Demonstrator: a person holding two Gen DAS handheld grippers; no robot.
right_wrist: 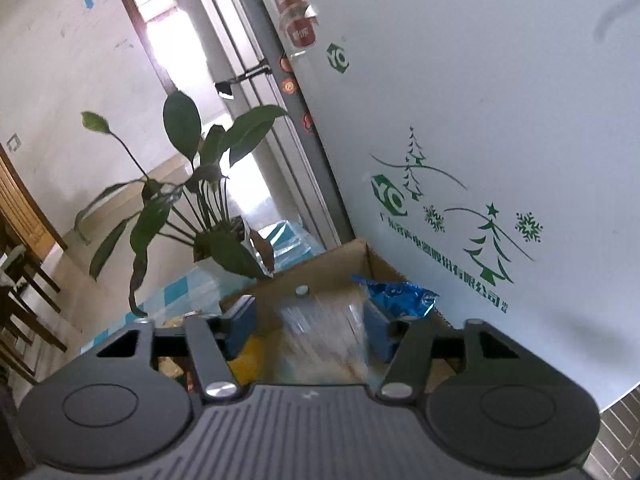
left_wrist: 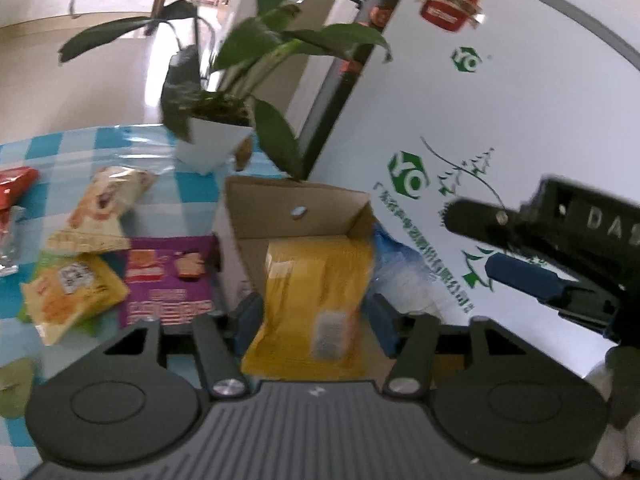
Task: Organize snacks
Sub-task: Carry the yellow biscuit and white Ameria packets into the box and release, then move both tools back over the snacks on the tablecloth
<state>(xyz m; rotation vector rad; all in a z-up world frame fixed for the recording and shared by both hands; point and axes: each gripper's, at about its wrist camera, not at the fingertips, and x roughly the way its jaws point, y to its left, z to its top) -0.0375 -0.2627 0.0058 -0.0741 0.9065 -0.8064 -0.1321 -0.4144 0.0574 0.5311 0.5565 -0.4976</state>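
An open cardboard box [left_wrist: 296,194] stands on the blue checked tablecloth against a white printed panel. In the left wrist view my left gripper [left_wrist: 316,316] hovers over the box with a yellow snack packet [left_wrist: 316,288] between its blue pads; the pads seem just off it. A blue packet [left_wrist: 394,258] lies at the box's right side. From the right, one of my right gripper's fingers [left_wrist: 520,280] reaches in. In the right wrist view my right gripper [right_wrist: 310,328] is above the same box [right_wrist: 372,256], open, with a blurred clear packet [right_wrist: 320,332] between the pads, apart from the left one. The blue packet [right_wrist: 400,292] is behind it.
Left of the box lie a purple packet [left_wrist: 168,280], a yellow-green packet [left_wrist: 72,292], a beige packet [left_wrist: 104,208] and a red one [left_wrist: 16,184]. A potted plant [left_wrist: 212,144] stands behind the box. The white panel [left_wrist: 500,100] closes the right side. Wooden chairs [right_wrist: 24,300] stand beyond the table.
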